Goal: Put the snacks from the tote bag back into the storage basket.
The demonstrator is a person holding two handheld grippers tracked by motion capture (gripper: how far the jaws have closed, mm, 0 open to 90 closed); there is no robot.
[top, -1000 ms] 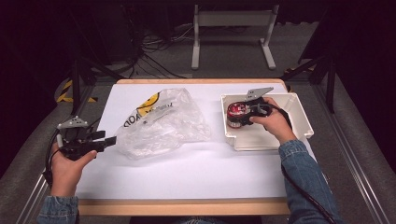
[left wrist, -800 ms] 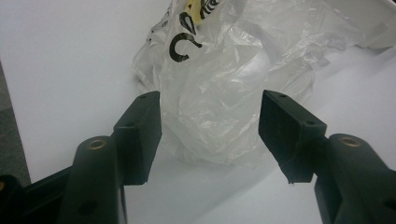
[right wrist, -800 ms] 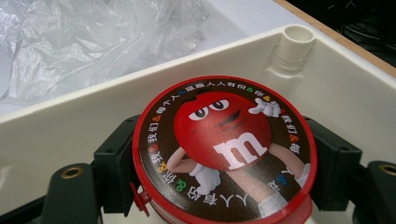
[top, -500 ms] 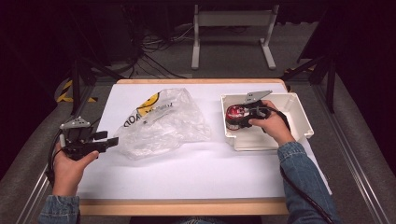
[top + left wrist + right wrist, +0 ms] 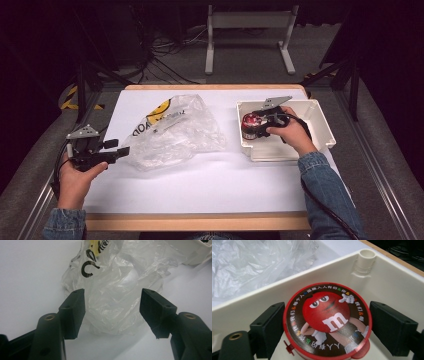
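In the high view, the left gripper (image 5: 120, 151) rests low over the white surface (image 5: 200, 185) at the left, held in the person's left hand (image 5: 77, 172), its jaws pointing at the near edge of a crumpled clear plastic bag (image 5: 175, 132) and standing just short of it. The right gripper (image 5: 255, 126) reaches into the white tray (image 5: 320, 127) at the right, where a round red candy tin (image 5: 248, 125) stands at the tray's left end; the right hand (image 5: 290, 132) lies over the tray's middle.

In the left gripper view, the left gripper (image 5: 112, 307) has its jaws spread wide with nothing between them. The plastic bag (image 5: 120, 290) lies on the surface just beyond the tips, its black print and a yellow patch at the far end. No pad touches the film.

In the right gripper view, the right gripper (image 5: 327, 322) has its jaws on either side of the candy tin (image 5: 327, 317), whose lid shows a red cartoon figure ringed with lettering. The jaws have just been opening: the left pad sits right at the tin's rim, while a narrow strip of tray shows between the right pad and the rim, so the tin is bracketed and not pressed. The tin stands inside the tray (image 5: 387, 282), near its wall, with the plastic bag (image 5: 249, 265) beyond that wall.
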